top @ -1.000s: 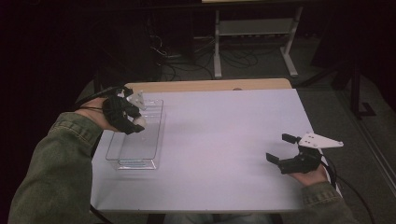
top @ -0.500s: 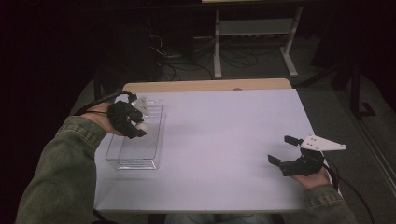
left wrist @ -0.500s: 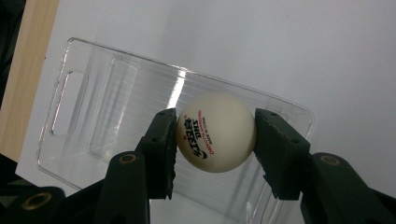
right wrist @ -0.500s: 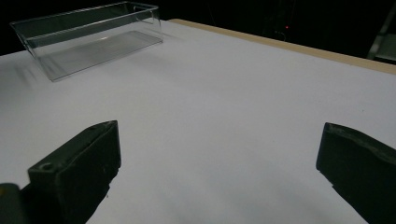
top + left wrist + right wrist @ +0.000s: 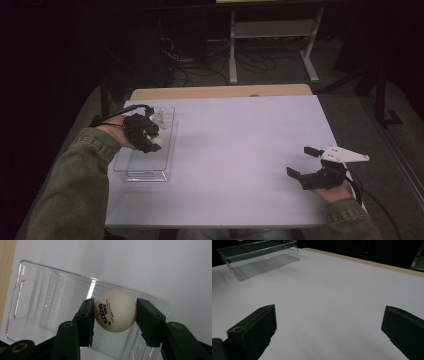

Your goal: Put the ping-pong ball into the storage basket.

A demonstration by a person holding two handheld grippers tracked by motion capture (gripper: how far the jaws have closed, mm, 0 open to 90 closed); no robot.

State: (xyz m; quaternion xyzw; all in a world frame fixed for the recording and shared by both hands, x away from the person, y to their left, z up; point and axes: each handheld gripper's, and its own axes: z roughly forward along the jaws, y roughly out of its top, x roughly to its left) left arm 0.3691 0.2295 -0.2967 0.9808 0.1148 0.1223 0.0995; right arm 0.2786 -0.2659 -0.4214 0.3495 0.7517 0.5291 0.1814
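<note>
A white table tennis ball [image 5: 115, 310] with red and black print is pinched between the jaws of my left gripper [image 5: 115, 312], which is shut on it. The ball hangs over a clear plastic tray [image 5: 57, 290] that lies on the white table. In the high view the left gripper [image 5: 150, 136] hovers above the far half of the tray [image 5: 167, 160] at the table's left, and the ball [image 5: 156, 143] shows as a pale spot at the jaws. My right gripper [image 5: 302, 162] rests low at the near right with its jaws wide apart and nothing between them [image 5: 329, 325].
The white table top [image 5: 240, 150] spreads between the two grippers, with a wooden strip [image 5: 220, 92] along its far edge. The tray [image 5: 259, 260] lies far off in the right gripper view. Beyond the table stand a metal frame [image 5: 272, 35] and floor cables.
My left gripper has come nearer and slightly right over the tray, still holding the ball. The right gripper has drifted a little toward the near edge.
</note>
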